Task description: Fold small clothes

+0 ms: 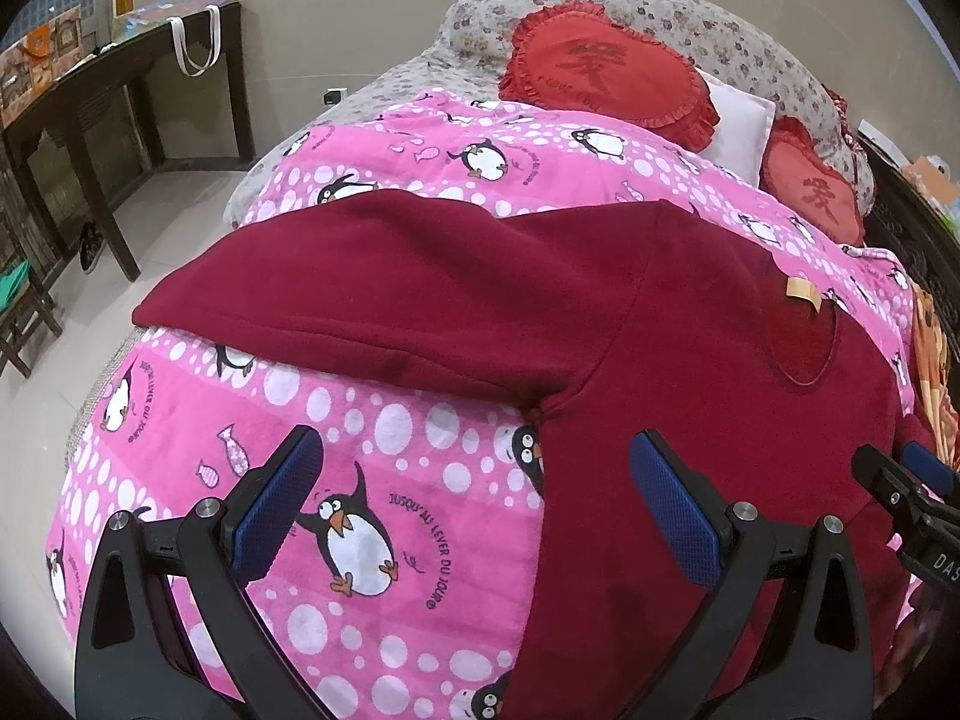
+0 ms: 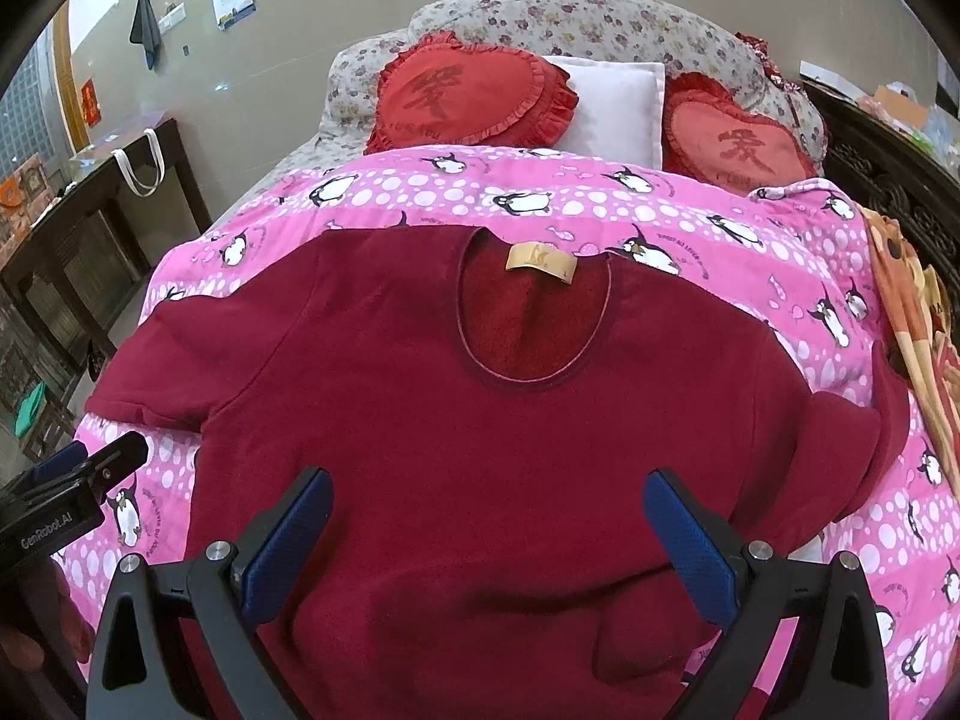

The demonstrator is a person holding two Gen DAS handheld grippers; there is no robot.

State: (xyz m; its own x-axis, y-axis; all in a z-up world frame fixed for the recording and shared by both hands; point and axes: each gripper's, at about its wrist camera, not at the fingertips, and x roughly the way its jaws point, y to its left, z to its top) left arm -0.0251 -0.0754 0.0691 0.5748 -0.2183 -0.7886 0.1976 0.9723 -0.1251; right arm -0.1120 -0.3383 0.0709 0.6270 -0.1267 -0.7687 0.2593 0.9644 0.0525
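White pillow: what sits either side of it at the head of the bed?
In the right wrist view, the white pillow lies between two red heart-shaped cushions, the left one overlapping its edge.

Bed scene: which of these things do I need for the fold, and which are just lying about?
For the job:
- maroon shirt, spread flat with its neck label up
- pink penguin blanket under it, the folding surface
- left gripper and right gripper, both open

Lying about:
- two red heart cushions
- white pillow
- dark side table
- orange patterned cloth
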